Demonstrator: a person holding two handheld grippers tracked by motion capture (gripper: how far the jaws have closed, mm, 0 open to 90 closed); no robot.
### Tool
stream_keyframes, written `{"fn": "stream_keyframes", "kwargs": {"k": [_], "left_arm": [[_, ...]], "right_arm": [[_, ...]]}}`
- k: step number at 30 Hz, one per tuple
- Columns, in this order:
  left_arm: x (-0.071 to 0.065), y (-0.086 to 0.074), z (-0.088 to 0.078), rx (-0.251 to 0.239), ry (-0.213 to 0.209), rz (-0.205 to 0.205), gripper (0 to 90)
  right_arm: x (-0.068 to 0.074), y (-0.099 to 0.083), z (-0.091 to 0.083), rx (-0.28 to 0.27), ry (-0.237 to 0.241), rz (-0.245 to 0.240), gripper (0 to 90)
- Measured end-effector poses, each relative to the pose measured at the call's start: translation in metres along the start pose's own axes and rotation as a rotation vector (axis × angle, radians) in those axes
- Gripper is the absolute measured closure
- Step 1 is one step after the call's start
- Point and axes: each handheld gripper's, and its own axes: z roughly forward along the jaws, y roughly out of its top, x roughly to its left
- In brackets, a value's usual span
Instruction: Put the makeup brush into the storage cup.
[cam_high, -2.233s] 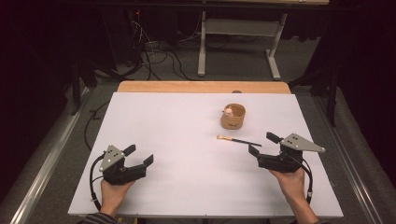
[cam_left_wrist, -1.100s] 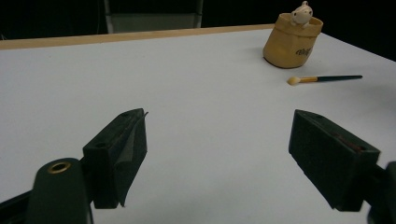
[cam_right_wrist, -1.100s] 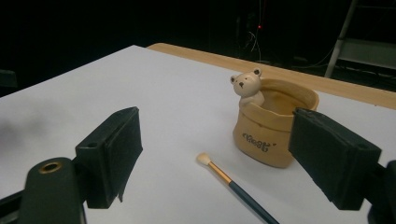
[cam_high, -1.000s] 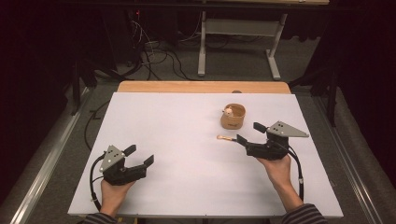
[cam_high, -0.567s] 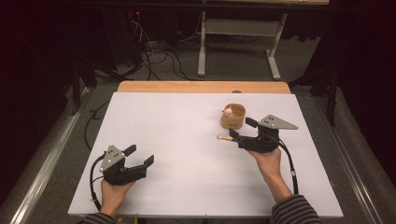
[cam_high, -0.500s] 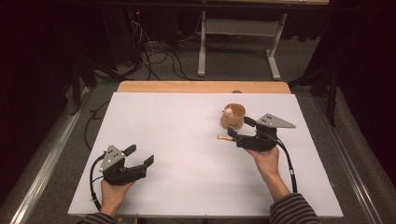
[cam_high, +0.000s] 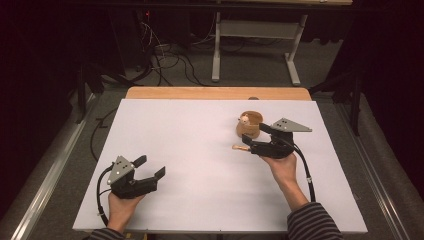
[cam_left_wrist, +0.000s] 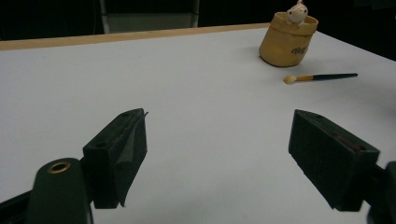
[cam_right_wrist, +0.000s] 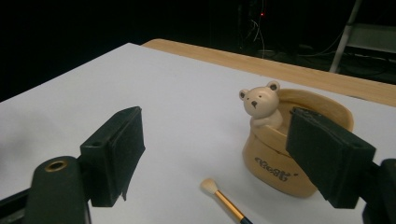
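Black right claw (cam_high: 254, 137) wide open over brush (cam_right_wrist: 223, 198), forearm outstretched beside bear cup (cam_right_wrist: 286, 154).

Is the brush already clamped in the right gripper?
No: the right gripper stands open, and the brush lies on the table between its jaws.

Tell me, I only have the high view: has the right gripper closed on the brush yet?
Observer: No. The right gripper has its jaws wide open, and the brush lies on the table low between them, untouched.
Operator: What's the pale thing on the cup?
Observer: A small bear sitting inside the cup, leaning on its rim.
Operator: And the left gripper?
Observer: The left gripper is open too, with bare table between its jaws. The brush and cup lie far ahead, to its right.
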Motion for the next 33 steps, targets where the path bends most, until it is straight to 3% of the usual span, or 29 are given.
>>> {"fn": "stream_keyframes", "kwargs": {"k": [16,33], "left_arm": [[0.001,0.000,0.001,0.001,0.006,-0.001,20.5],[0.000,0.000,0.000,-0.009,-0.007,0.000,21.6]], "right_arm": [[-0.010,0.003,-0.006,0.043,-0.043,-0.022,25.1],[-0.019,0.010,-0.013,0.155,-0.051,-0.035,29.6]]}}
